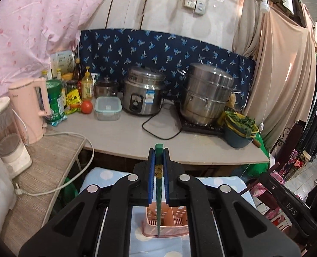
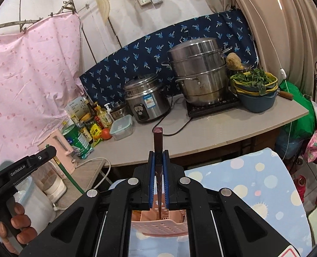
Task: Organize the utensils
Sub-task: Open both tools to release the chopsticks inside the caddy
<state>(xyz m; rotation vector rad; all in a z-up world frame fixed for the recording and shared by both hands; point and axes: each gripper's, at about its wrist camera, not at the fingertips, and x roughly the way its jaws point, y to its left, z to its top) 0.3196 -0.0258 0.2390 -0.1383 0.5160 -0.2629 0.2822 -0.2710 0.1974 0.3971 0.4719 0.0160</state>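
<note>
My left gripper (image 1: 159,152) is shut on a green chopstick (image 1: 158,184), which stands upright between the blue pads; its thin tip hangs over a pink slotted utensil holder (image 1: 175,224) on a dotted blue cloth. My right gripper (image 2: 159,153) is shut on a dark reddish-brown chopstick (image 2: 158,147), whose tip points down at the pink utensil holder (image 2: 162,224). At the left edge of the right wrist view, a hand grips the other gripper's handle (image 2: 19,171), with its green chopstick (image 2: 66,171) below.
A grey counter (image 1: 124,135) ahead carries a rice cooker (image 1: 142,92), a steel steamer pot (image 1: 207,94) on a hob, a clear lidded box (image 1: 107,108), bottles, a tomato and a bowl of greens (image 1: 240,128). A pink kettle (image 1: 33,109) stands at left. Clothes hang at right.
</note>
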